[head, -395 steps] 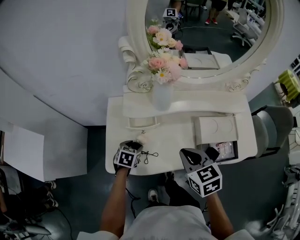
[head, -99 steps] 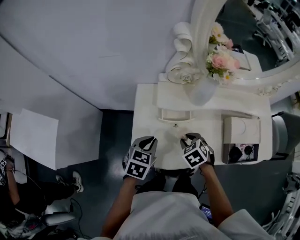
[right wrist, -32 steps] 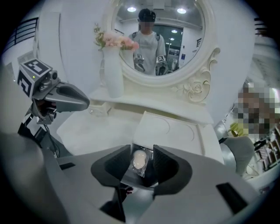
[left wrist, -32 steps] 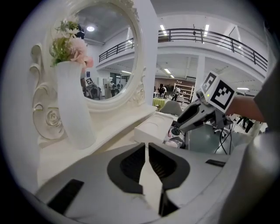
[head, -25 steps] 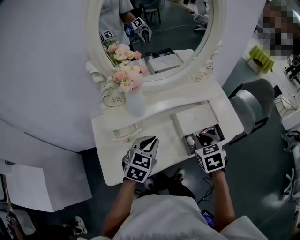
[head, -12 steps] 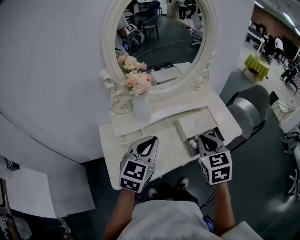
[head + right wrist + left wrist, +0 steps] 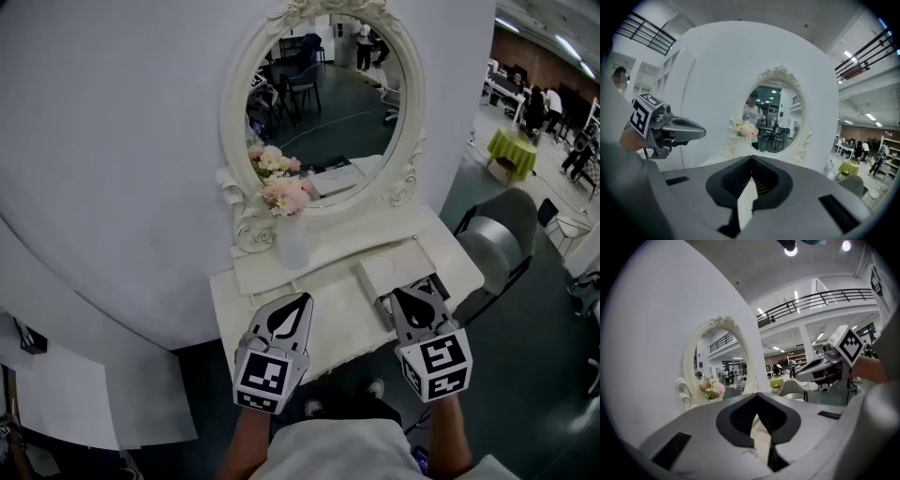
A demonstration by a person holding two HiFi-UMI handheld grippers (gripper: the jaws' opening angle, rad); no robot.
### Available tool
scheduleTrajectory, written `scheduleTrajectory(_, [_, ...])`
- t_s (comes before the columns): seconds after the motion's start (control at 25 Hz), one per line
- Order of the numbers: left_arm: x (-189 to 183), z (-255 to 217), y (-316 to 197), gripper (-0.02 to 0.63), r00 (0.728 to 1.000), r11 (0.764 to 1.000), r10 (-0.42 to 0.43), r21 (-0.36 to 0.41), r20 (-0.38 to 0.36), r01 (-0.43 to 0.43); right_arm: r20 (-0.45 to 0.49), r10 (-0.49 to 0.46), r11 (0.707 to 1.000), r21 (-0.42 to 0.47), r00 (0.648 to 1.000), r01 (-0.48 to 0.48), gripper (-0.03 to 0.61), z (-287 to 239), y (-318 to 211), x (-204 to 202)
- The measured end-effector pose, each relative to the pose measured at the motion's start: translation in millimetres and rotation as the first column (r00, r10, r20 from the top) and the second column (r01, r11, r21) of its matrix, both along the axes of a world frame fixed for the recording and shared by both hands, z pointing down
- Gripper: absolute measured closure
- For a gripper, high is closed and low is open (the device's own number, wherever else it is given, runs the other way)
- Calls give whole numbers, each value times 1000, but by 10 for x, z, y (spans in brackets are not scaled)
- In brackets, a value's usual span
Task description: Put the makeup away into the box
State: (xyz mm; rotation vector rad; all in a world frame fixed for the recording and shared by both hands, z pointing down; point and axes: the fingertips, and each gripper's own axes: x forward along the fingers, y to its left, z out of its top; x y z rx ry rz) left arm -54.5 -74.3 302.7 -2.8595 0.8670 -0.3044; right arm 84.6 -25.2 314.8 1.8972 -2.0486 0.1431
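Note:
The white makeup box [image 7: 397, 266] lies on the right part of the white vanity table [image 7: 333, 314]; its open part and the makeup in it are hidden behind my right gripper. Both grippers hover above the table's front edge and point at the mirror. My left gripper [image 7: 301, 299] is shut and holds nothing; in its own view the left gripper [image 7: 757, 395] has its jaws together. My right gripper [image 7: 406, 292] is shut and empty too, and the right gripper [image 7: 751, 159] shows closed jaws in its own view. Each gripper view also shows the other gripper alongside.
An oval mirror [image 7: 323, 112] in a carved white frame stands at the back. A vase of pink flowers [image 7: 292, 239] stands on the raised shelf. A grey chair [image 7: 493, 248] is to the right of the table, and white paper [image 7: 56, 403] lies on the floor at left.
Both grippers have lifted away from the tabletop and the box, and their jaws have closed. The head view has tilted up, so more of the mirror shows.

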Motion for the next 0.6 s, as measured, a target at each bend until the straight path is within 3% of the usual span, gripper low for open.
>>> scheduleTrajectory(0.6, [-5, -76, 134, 618, 1000, 1000, -3, 28, 20, 2, 1, -28, 1000, 14, 1000, 27, 577, -71, 80, -68])
